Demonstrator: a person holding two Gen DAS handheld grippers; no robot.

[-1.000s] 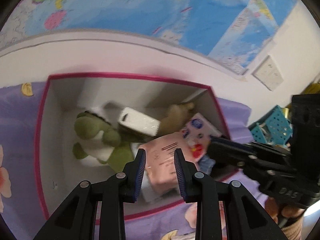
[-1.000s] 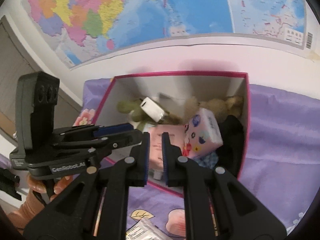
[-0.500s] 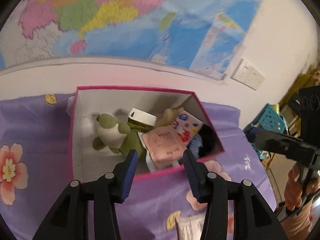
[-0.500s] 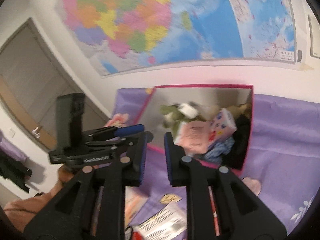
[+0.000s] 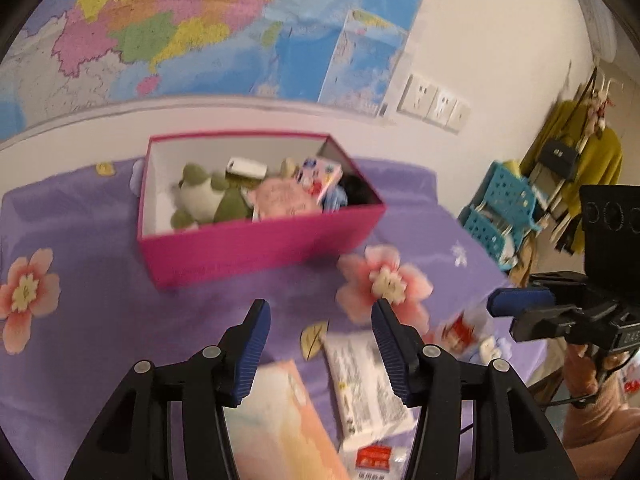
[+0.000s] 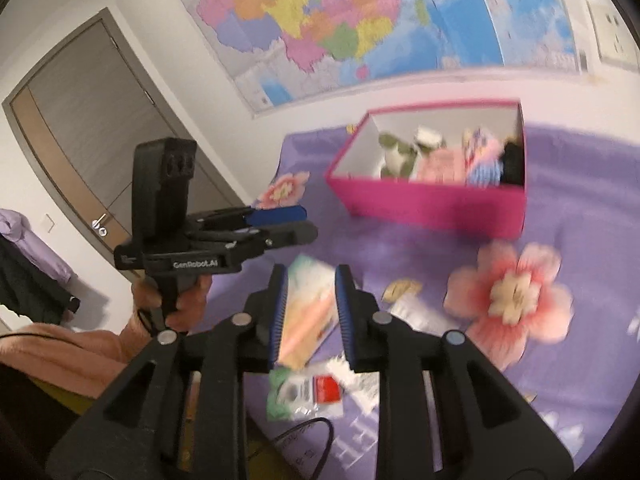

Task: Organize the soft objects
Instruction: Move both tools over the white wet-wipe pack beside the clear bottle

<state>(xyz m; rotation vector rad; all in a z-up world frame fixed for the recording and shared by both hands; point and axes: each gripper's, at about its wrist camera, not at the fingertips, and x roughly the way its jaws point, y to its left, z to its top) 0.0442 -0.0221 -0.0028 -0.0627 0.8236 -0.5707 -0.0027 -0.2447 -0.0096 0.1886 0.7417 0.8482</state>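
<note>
A pink box stands on the purple flowered cloth, near the wall. It holds a green and white plush frog, a pink pack, a patterned tissue pack and other soft items. My left gripper is open and empty, well in front of the box, above a peach tissue pack and a white packet. My right gripper is open and empty above the same peach pack.
A small packet with a red label lies near the cloth's front edge. Blue plastic baskets and hanging yellow clothes stand right of the table. A map covers the wall; a door is at the left.
Both grippers have pulled back from the box towards the front of the cloth and opened wider. The loose packs on the cloth have come into view under them.
</note>
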